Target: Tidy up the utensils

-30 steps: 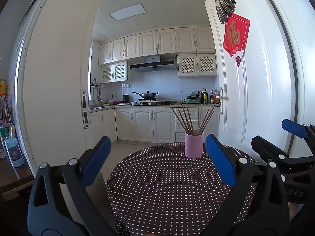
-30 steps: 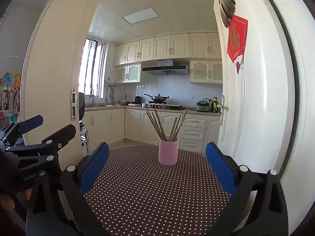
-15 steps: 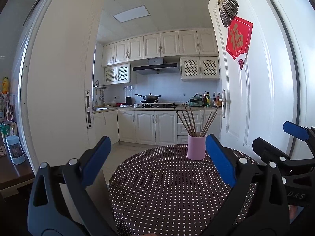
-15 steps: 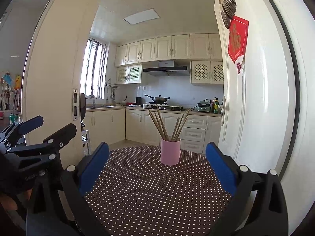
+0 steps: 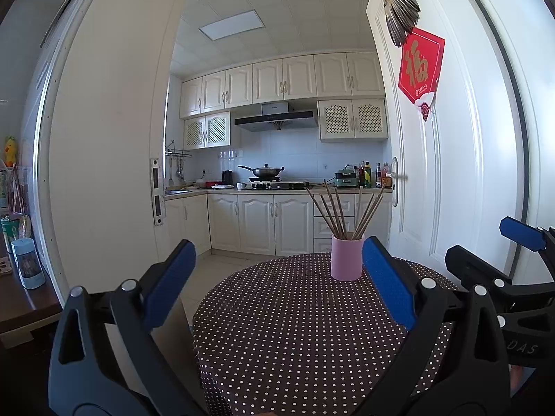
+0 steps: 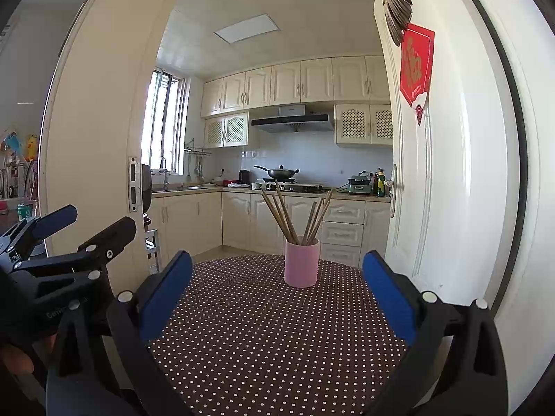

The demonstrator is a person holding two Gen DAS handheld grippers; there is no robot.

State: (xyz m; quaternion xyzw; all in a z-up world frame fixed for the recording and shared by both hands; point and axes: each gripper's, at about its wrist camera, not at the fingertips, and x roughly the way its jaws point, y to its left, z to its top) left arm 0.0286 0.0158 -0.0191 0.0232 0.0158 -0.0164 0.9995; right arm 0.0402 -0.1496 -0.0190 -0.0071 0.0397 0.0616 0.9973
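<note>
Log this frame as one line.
phase: approach | left gripper: open, empty | right gripper: open, empty | chopsticks: upright in pink cup | cup on dotted table, untouched

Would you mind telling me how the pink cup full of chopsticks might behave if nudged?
The pink cup looks tall and narrow, so probably tippy. Its chopsticks splay loosely well above the rim, likely raising the balance point and apt to shift. The tablecloth may slide or bunch.

One pink cup [image 5: 347, 258], about eight chopsticks [image 5: 341, 213].
</note>
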